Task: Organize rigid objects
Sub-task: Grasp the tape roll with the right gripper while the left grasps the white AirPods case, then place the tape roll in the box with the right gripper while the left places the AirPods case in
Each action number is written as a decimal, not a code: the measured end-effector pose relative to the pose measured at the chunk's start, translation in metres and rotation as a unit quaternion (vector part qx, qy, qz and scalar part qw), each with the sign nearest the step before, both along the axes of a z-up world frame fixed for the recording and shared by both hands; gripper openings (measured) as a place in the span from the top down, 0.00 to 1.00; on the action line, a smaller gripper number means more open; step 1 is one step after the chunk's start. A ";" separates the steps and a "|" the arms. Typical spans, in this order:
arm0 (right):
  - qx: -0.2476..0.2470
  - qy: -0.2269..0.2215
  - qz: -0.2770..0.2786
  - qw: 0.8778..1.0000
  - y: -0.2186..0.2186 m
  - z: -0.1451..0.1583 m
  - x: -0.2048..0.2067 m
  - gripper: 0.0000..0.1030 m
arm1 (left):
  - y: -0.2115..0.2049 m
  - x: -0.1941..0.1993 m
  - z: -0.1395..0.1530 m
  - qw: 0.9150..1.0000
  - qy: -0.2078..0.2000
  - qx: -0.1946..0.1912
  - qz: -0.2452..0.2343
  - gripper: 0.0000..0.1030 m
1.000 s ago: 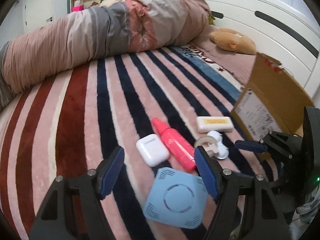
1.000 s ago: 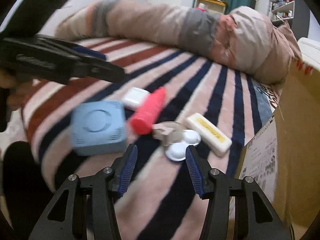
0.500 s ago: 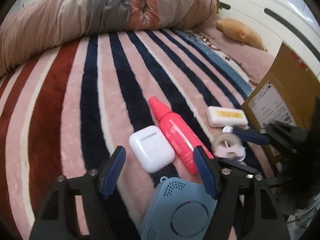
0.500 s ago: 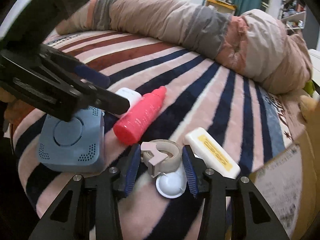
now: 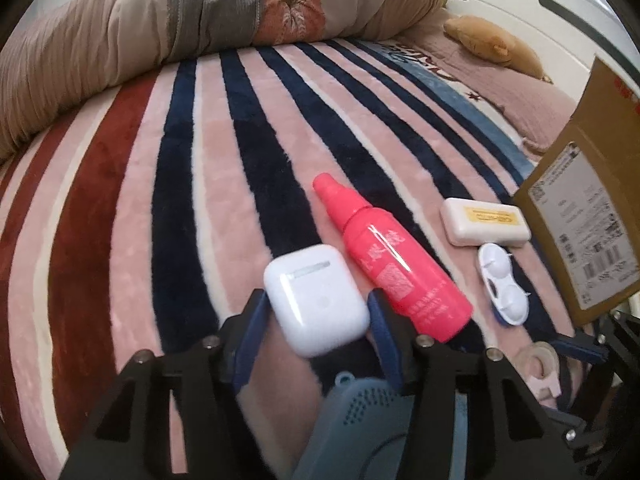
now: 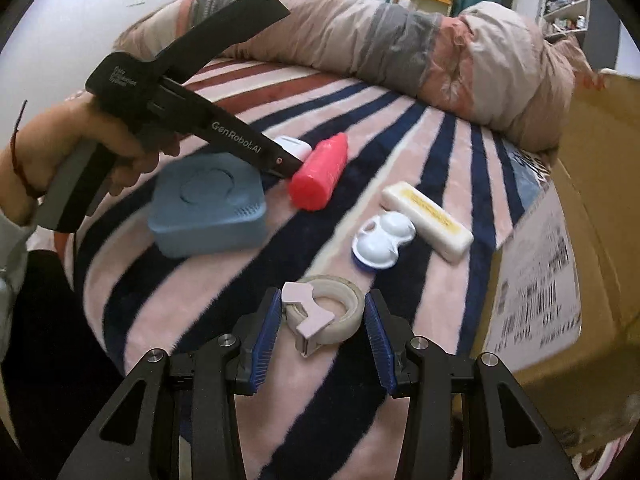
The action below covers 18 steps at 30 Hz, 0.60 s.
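striped blanket (image 5: pixel 192 208): left gripper (image 5: pixel 316 320) jaws apart around white earbud case (image 5: pixel 316 300); right gripper (image 6: pixel 320 332) jaws apart around tape roll (image 6: pixel 326 318).

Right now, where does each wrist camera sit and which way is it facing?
Left wrist: low over the striped blanket, looking toward the headboard; own fingers flank the white earbud case.
Right wrist: low over the bed's right side, facing the rolled duvet; fingers flank the tape roll; left hand shows.
Shared: pink bottle, cardboard box.
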State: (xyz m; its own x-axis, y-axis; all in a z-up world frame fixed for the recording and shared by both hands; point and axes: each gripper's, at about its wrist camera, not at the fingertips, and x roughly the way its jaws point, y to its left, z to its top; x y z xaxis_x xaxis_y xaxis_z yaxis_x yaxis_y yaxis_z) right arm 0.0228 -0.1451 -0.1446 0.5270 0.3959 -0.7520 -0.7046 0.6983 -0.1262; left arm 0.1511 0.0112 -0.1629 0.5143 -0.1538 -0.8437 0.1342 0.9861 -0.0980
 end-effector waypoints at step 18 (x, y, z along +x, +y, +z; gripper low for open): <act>0.054 -0.001 -0.039 0.998 -0.005 -0.010 0.006 0.62 | 0.010 0.001 0.001 0.999 -0.025 0.033 0.019 0.61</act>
